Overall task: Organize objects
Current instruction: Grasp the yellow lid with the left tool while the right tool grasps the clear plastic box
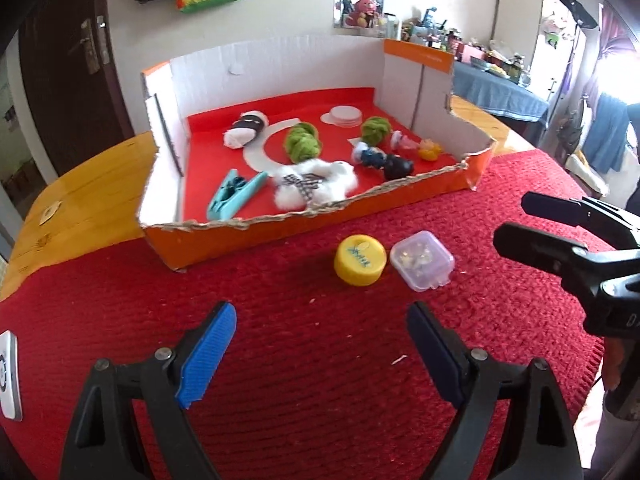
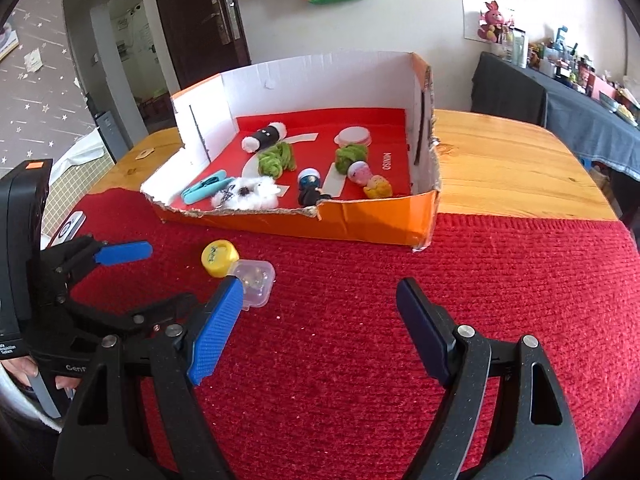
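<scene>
A yellow bottle cap (image 1: 361, 259) (image 2: 219, 258) and a small clear plastic box (image 1: 421, 260) (image 2: 254, 280) lie side by side on the red mat (image 1: 320, 360), in front of an orange cardboard tray (image 1: 192, 240) (image 2: 380, 220). The tray holds two green yarn balls (image 1: 302, 142), a white fluffy toy (image 1: 316, 186), a teal clip (image 1: 236, 196), small figures and white discs. My left gripper (image 1: 320, 356) (image 2: 176, 268) is open and empty, short of the cap. My right gripper (image 2: 320, 328) (image 1: 512, 220) is open and empty, to the right of the clear box.
The mat covers the near half of a wooden table (image 2: 500, 168). A white device (image 1: 8, 376) lies at the mat's left edge. A dark door (image 2: 192, 20) and a cluttered side table (image 2: 580, 92) stand behind.
</scene>
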### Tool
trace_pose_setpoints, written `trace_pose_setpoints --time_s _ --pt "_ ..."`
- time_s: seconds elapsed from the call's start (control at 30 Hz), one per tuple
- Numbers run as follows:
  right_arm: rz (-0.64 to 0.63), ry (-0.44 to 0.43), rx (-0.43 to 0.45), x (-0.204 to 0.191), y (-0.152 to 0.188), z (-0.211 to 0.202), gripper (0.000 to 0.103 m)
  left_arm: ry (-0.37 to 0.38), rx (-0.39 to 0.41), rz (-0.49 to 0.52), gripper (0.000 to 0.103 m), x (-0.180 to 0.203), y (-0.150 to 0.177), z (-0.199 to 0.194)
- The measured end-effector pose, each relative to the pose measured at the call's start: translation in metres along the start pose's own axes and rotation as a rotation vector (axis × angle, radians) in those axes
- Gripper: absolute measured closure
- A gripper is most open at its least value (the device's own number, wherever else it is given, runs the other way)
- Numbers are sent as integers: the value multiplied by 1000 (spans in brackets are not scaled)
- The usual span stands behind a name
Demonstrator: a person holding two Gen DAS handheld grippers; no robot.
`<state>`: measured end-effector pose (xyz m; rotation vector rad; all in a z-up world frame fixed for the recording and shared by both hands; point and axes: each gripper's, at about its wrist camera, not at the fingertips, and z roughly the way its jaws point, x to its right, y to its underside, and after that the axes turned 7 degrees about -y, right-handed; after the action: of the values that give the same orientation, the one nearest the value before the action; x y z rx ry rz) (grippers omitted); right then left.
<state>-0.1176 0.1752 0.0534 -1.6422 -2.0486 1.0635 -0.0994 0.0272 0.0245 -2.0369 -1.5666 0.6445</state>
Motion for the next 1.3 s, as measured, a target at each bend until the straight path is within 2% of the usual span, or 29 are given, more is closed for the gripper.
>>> trace_pose_setpoints --time_s 0.17,0.23,0.3,0.57,0.73,0.97,1.07,1.23,1.3 --pt "10 1 -6 5 1 -1 24 13 10 29 15 1 -11 4" --pt "12 -6 -17 6 0 2 24 28 2 50 22 0 -15 7" --pt "10 -25 -30 4 1 5 24 36 -5 74 25 -1 -17 10" --pt "-43 -45 -102 -20 0 33 24 20 4 129 26 -14 -14 7" --pt "-79 -4 -155 -33 -1 55 24 26 4 122 26 -24 -14 7" --pt "-65 59 -137 -16 -2 48 24 58 13 157 26 -17 -15 10" --pt "-94 42 -144 -12 -3 45 24 61 21 193 28 -8 -17 13" --pt "-202 -17 -168 -17 -6 50 25 73 14 225 39 0 -20 19" --pt "-224 -39 -183 -17 -6 55 31 79 11 239 43 2 -22 20"
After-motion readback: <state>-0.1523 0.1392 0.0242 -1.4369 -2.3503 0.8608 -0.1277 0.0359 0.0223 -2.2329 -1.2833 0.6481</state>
